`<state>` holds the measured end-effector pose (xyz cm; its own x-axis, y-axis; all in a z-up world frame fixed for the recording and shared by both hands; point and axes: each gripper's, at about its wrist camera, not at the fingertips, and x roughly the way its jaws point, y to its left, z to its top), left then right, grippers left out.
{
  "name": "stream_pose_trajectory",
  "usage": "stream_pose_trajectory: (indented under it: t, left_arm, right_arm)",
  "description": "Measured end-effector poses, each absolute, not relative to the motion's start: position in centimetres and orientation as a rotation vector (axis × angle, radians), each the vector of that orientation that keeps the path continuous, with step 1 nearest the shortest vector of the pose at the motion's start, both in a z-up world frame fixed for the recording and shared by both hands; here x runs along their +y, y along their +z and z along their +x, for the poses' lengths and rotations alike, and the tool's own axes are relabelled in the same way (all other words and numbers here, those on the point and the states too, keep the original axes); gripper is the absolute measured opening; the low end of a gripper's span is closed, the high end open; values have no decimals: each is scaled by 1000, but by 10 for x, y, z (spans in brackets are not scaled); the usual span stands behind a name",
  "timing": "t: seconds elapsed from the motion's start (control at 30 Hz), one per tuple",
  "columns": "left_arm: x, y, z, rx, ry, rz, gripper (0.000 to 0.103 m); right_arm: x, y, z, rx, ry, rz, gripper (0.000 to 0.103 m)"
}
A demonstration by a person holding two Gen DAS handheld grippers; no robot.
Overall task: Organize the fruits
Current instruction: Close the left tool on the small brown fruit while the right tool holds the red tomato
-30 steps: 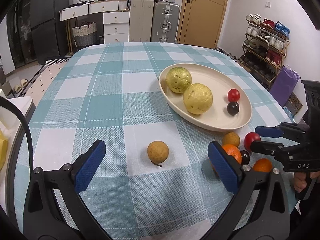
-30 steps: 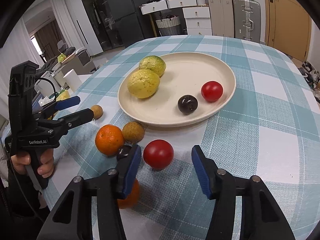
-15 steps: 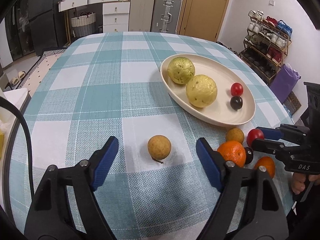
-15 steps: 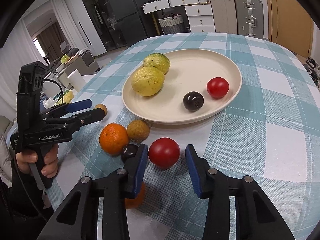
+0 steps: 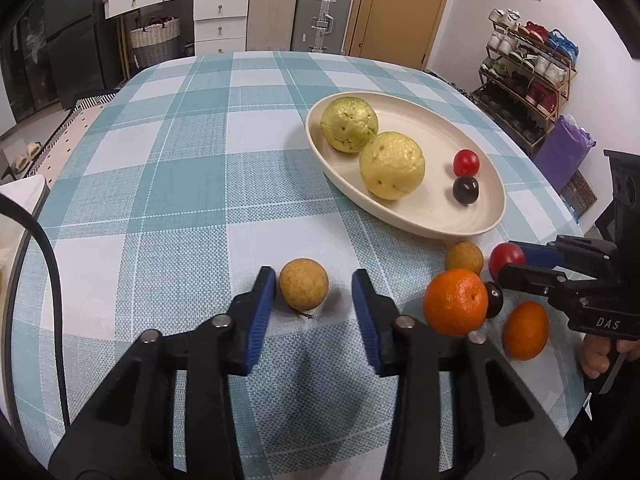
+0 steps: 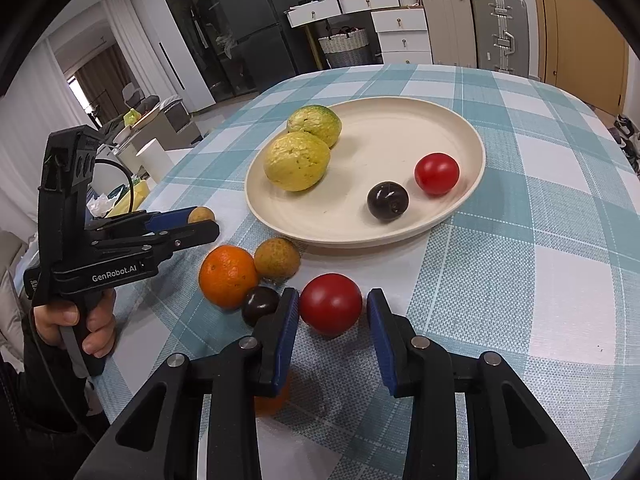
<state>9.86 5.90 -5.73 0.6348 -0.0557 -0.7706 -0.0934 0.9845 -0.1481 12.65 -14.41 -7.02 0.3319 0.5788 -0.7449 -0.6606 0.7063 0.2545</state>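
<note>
A cream plate (image 5: 472,224) (image 6: 400,128) holds two yellow-green guavas (image 5: 392,165), a small red fruit (image 6: 436,173) and a dark one (image 6: 387,201). On the checked cloth, my left gripper (image 5: 314,292) is open with its pads either side of a brown round fruit (image 5: 303,283), the left pad close, a gap on the right. My right gripper (image 6: 333,310) is open around a red fruit (image 6: 330,304), small gaps both sides. An orange (image 6: 228,275), another brown fruit (image 6: 277,258) and a dark fruit (image 6: 260,305) lie left of it. A second orange (image 5: 525,330) lies nearest the edge.
The table's near edge runs just below both grippers. A shoe rack (image 5: 528,76) and purple bag (image 5: 560,152) stand right of the table. Drawers, suitcases and a door line the far wall. A white side table (image 6: 156,152) stands to the left.
Both grippers have narrowed and moved forward. The left one's pads now flank the brown fruit; the right one's pads have closed in around the red fruit. No fruit has moved.
</note>
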Motion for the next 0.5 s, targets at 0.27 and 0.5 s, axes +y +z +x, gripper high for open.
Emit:
stream_pose_trajectory:
  t: [0.27, 0.5]
  left_arm:
    - [55, -57, 96, 887, 2, -164, 21]
    - [53, -51, 92, 860, -18, -173, 21]
  right_arm:
    - [-144, -70, 127, 929, 813, -100, 37]
    - [-144, -71, 126, 926, 819, -97, 37]
